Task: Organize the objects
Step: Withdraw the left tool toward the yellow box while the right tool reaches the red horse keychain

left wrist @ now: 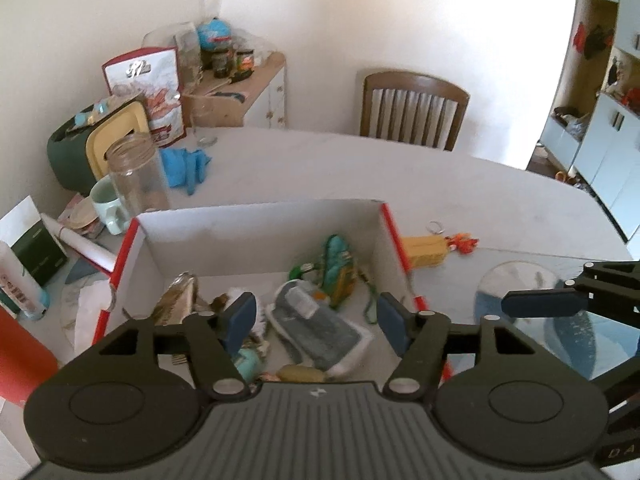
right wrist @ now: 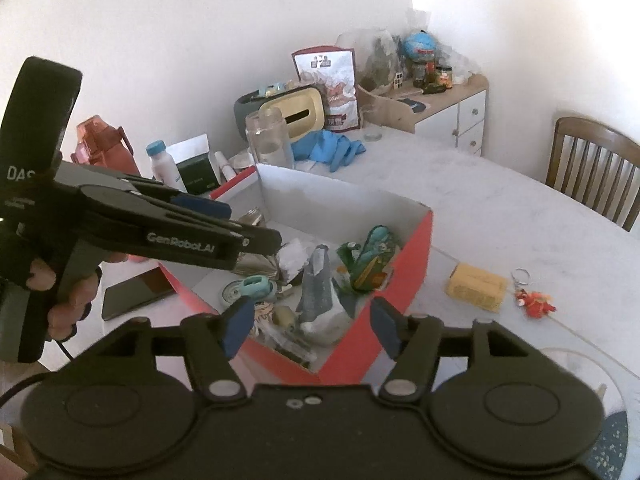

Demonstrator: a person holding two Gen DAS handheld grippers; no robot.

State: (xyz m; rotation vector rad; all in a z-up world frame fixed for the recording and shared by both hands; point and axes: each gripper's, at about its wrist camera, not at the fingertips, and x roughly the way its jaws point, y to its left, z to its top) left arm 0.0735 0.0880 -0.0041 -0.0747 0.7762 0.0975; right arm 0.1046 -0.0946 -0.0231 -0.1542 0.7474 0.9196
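A red cardboard box with a white inside [left wrist: 256, 232] [right wrist: 408, 280] stands on the white table and holds several small items, among them a grey cloth [left wrist: 320, 328] [right wrist: 318, 292] and a teal and green packet [left wrist: 338, 268] [right wrist: 372, 256]. My left gripper [left wrist: 316, 320] hovers open and empty over the box; from the right wrist view it reaches in from the left [right wrist: 224, 220]. My right gripper [right wrist: 312, 322] is open and empty above the box's near corner. A yellow block [left wrist: 426, 250] [right wrist: 476, 286] and an orange keychain [left wrist: 460, 242] [right wrist: 534, 300] lie on the table right of the box.
Left of the box are a glass jar [left wrist: 138, 176] [right wrist: 270, 140], a mint mug [left wrist: 108, 206], blue gloves [left wrist: 184, 166] [right wrist: 332, 150], a phone [right wrist: 138, 292] and a red bottle [right wrist: 104, 144]. A wooden chair [left wrist: 412, 108] stands behind the table. A glass coaster [left wrist: 520, 284] lies at the right.
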